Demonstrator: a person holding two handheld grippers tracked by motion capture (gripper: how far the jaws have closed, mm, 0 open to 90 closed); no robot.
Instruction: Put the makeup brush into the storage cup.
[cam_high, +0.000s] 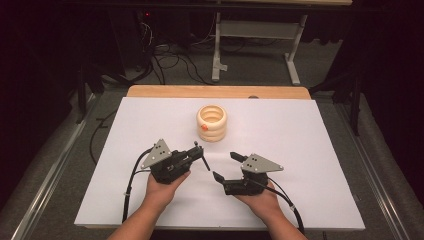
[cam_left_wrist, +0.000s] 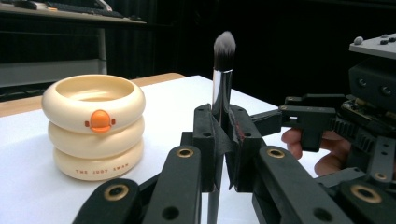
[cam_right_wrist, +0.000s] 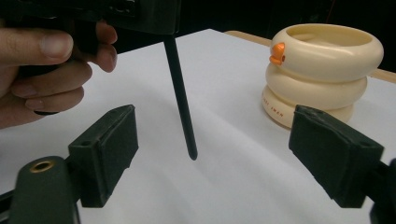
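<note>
Dark surroundings frame a white worktop (cam_high: 310, 150) with a wooden strip along its far edge; cables and a grey table frame (cam_high: 257, 45) occupy the floor beyond.

Item 1: a cream holder (cam_high: 211, 123) shaped as three stacked rings, with an orange knob on its side, stands upright near the middle of the far edge, well apart from both grippers.

Item 2: the left gripper (cam_high: 196, 152), held in the person's left hand (cam_high: 162, 187), sits over the near half of the worktop, left of centre. Its jaws are clenched on a makeup brush (cam_left_wrist: 222, 79). In the left gripper view the brush stands roughly upright, grey bristles at the top, silver ferrule just above the jaws. In the right gripper view the thin black handle hangs below the jaws, tilted slightly, its tip clear of the worktop.

Item 3: the right gripper (cam_high: 226, 165), held in the right hand (cam_high: 260, 200), lies right of centre on the near half. Its jaws are released and stand wide, nothing between them; the brush handle is ahead of them, untouched.
</note>
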